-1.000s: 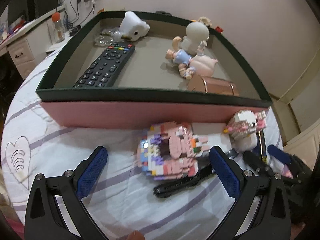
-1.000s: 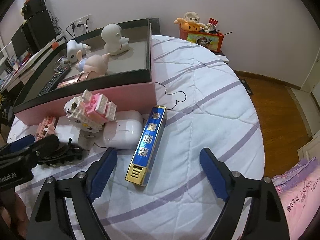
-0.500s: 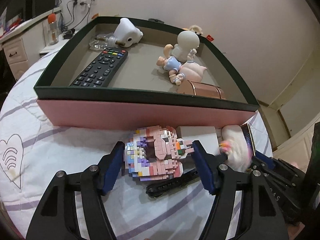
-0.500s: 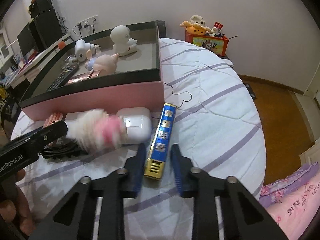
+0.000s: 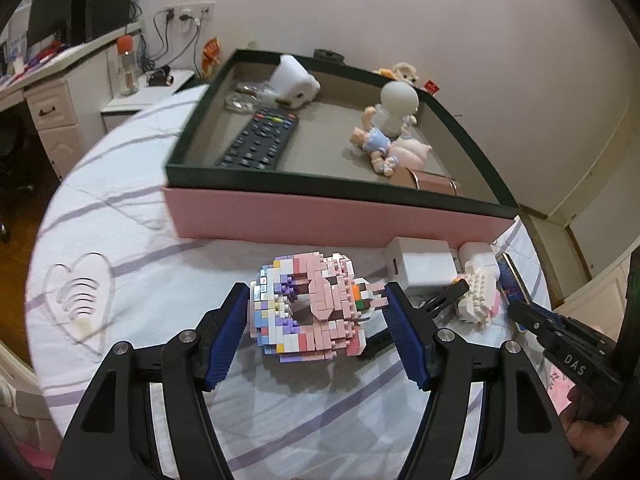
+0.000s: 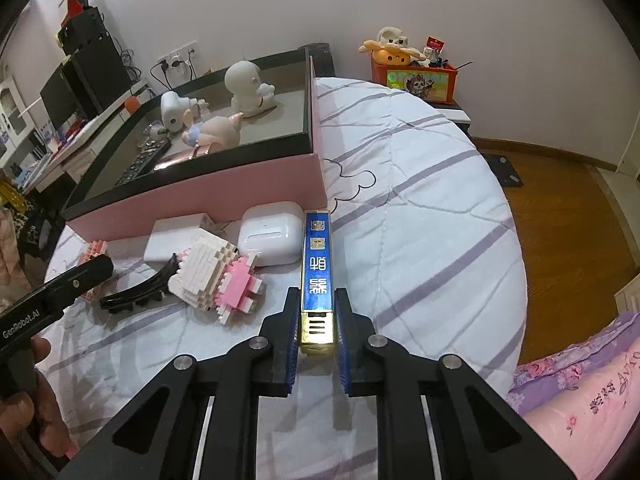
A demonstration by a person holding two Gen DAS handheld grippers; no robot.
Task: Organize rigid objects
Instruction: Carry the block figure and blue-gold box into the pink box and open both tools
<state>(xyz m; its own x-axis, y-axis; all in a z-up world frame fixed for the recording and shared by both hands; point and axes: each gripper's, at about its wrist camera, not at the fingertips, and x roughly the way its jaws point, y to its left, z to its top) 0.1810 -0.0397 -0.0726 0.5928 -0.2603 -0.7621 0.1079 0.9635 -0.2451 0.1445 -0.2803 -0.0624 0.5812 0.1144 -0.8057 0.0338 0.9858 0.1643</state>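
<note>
— Two grasps at once? What is each holding?

— The left gripper (image 5: 316, 312) is clamped on the pink brick-built figure (image 5: 310, 308); the right gripper (image 6: 316, 332) pinches the near end of the blue-and-gold box (image 6: 317, 276). Both things are on the bed (image 6: 432, 216), just before the pink wall of the open storage box (image 5: 320, 216).

— So pickup is done?

— I'd judge so. Next, each must rise over the dark rim and be set on bare floor inside, clear of the remote (image 5: 262, 142) and the figurines (image 5: 394, 114).

— Leftovers?

— Earbud case (image 6: 271, 238), white adapter (image 6: 176, 236), small brick figure (image 6: 218, 276), hair clip (image 6: 138, 292).
</note>
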